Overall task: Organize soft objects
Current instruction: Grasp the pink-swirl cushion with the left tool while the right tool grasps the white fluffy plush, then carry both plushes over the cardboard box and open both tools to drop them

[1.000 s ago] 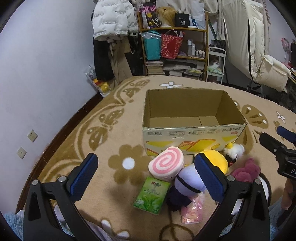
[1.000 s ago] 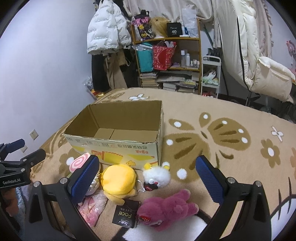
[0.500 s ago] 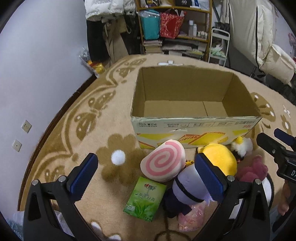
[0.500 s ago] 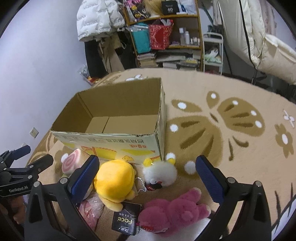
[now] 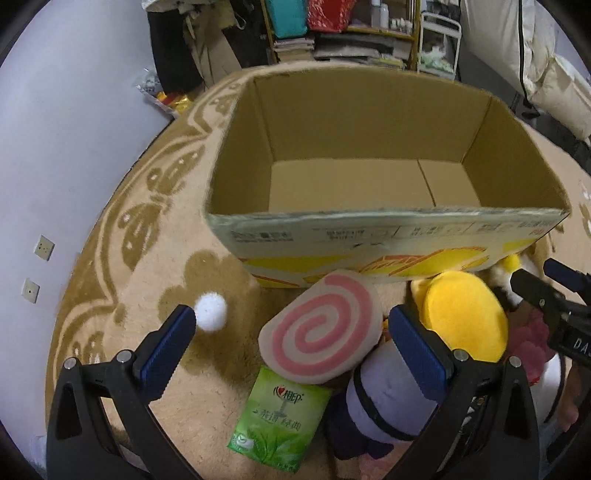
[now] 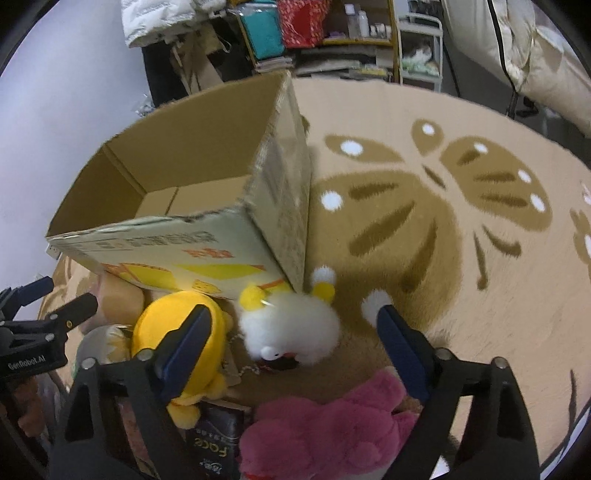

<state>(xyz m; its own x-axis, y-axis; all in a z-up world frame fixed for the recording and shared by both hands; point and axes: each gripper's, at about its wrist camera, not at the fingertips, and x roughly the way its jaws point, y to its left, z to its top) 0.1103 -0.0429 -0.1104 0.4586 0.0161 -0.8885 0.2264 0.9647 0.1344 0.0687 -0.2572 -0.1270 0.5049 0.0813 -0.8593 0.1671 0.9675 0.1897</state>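
An empty open cardboard box [image 5: 369, 236] [image 6: 177, 240] stands on the carpet. Soft toys lie in front of it: a pink swirl roll cushion [image 5: 321, 339], a yellow plush [image 5: 465, 321] [image 6: 173, 321], a white-and-purple plush [image 5: 388, 402], a white fluffy toy [image 6: 291, 328] and a pink plush [image 6: 325, 435]. My left gripper [image 5: 291, 343] is open, just above the swirl cushion. My right gripper [image 6: 291, 339] is open, its fingers on either side of the white fluffy toy.
A green tissue pack [image 5: 280, 417] and a black "Face" pack [image 6: 214, 443] lie among the toys. A patterned beige carpet [image 6: 443, 221] spreads to the right. A wall [image 5: 55, 147] is on the left, and shelves and hung clothes [image 5: 332, 29] stand behind the box.
Both grippers have moved forward and down toward the toys; the box and toys loom larger. Both stay open and hold nothing.
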